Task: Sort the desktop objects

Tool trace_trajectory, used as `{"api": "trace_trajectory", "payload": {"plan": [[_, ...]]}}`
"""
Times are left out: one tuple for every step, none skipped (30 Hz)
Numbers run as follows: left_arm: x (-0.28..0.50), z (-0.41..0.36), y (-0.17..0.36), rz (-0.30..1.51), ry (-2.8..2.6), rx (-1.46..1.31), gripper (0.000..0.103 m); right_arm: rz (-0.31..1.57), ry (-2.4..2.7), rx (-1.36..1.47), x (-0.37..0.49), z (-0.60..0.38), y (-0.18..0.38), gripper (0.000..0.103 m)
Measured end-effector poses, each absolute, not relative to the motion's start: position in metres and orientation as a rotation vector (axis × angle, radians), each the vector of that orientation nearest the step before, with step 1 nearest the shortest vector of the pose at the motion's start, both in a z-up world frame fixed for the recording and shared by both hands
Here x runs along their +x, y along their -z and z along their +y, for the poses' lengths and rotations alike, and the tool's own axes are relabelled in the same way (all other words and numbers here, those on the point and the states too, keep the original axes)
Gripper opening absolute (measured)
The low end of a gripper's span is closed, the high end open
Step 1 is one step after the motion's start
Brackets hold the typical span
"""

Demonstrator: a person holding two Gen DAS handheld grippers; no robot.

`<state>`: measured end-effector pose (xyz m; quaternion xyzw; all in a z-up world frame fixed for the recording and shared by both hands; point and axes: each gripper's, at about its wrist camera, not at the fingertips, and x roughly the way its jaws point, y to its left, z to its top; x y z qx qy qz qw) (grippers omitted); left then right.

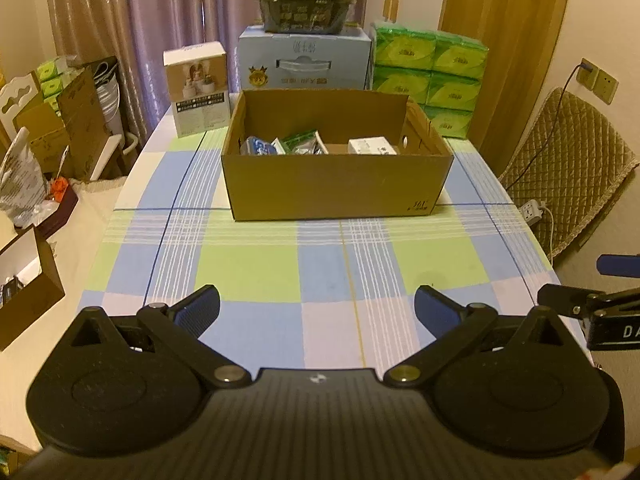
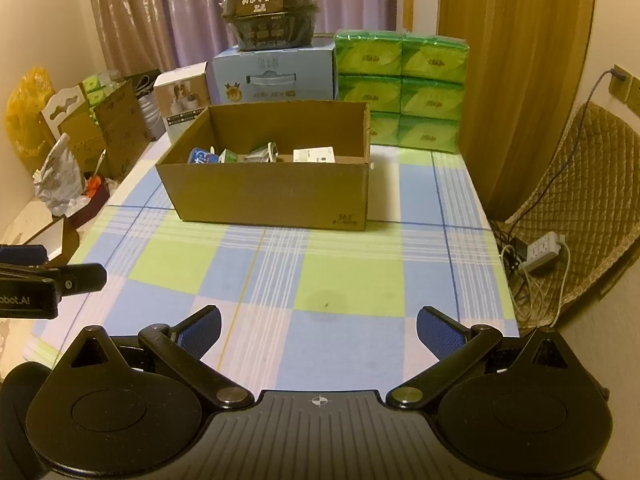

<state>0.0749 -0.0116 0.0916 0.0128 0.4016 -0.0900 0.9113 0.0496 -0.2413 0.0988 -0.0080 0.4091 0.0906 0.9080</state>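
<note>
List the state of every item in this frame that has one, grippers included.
Left gripper: open, empty, over the tablecloth.
Right gripper: open, empty, over the tablecloth.
Cardboard box: top open, upright, small items inside.
White packet: lying inside the box, right side.
Blue packet: lying inside the box, left side.
Blue carton: closed, dark container stacked on top.
Green tissue packs: stacked, wrapped.
Power strip: on the floor, cables plugged in.

Left wrist view: low over the near edge of the checked surface (image 1: pixel 256 272), facing the cardboard box (image 1: pixel 336 184) head-on, well apart. Right wrist view: same height, set further right, box (image 2: pixel 272 192) seen slightly leftward. Shared: box, surface, stacked goods behind.
</note>
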Motion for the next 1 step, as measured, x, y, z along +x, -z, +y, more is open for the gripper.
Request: {"api": "trace_trajectory", "payload": {"plan": [[0.0755,-0.0116,-0.0918,0.827,0.185,0.028,0.102,0.845,-0.187,-0.017,0.0496,-0.2412,-0.0982,0.101]]}}
